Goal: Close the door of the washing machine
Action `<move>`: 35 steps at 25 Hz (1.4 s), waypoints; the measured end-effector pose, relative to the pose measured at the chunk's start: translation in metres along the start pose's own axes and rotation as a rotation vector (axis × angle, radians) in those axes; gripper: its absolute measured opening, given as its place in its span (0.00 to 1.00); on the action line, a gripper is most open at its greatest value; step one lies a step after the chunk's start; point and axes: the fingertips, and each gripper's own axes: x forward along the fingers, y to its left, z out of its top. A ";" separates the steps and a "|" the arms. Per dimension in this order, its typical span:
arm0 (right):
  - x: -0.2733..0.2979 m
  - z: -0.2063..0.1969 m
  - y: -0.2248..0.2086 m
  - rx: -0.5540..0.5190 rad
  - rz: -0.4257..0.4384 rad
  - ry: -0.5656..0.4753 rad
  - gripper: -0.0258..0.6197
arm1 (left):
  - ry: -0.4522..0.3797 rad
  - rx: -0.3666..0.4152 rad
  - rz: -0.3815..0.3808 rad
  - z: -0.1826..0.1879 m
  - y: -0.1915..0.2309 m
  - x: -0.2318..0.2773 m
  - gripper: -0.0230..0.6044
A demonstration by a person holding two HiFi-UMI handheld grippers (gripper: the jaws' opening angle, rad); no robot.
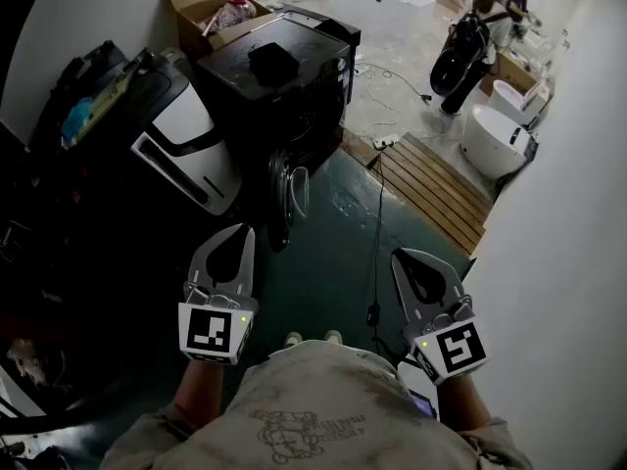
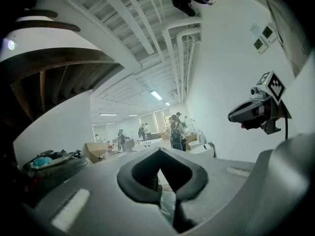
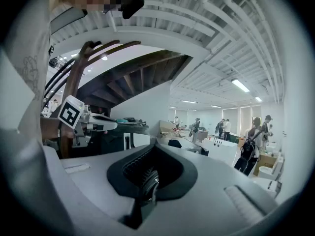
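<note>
Washing machine door (image 1: pixel 297 194) stands ajar beyond the left gripper (image 1: pixel 238 235); stiff, hinged, probably swings lightly; push its rim; right gripper (image 1: pixel 404 259) likewise clenched, empty.

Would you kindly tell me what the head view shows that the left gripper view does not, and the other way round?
Only the head view shows the black washing machine with its door standing open, and the wooden slatted platform on the floor. Only the left gripper view shows the ceiling pipes, a ceiling light and the underside of the staircase. Both show the right gripper, the cardboard box and the people at the far end of the room.
</note>
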 end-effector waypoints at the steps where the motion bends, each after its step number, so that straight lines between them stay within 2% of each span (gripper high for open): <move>1: -0.001 -0.001 -0.004 0.007 -0.004 -0.001 0.08 | -0.003 -0.003 0.000 0.002 -0.003 0.002 0.04; 15: -0.011 -0.022 -0.031 0.039 -0.007 0.013 0.09 | 0.014 0.006 -0.012 0.006 -0.031 0.022 0.04; 24: -0.011 -0.034 -0.031 0.048 -0.007 0.021 0.09 | 0.019 -0.025 -0.002 0.003 -0.034 0.029 0.04; 25: -0.009 -0.036 -0.031 0.050 -0.006 0.026 0.09 | -0.002 -0.041 0.021 0.006 -0.029 0.029 0.07; 27: -0.004 -0.041 -0.031 0.053 -0.004 0.038 0.09 | -0.047 -0.061 0.076 0.012 -0.017 0.031 0.40; 29: 0.000 -0.046 -0.035 0.056 -0.005 0.049 0.09 | -0.058 -0.059 0.100 0.009 -0.010 0.036 0.42; 35: 0.026 -0.052 -0.052 0.051 -0.029 0.057 0.09 | -0.039 -0.063 0.085 -0.007 0.002 0.069 0.42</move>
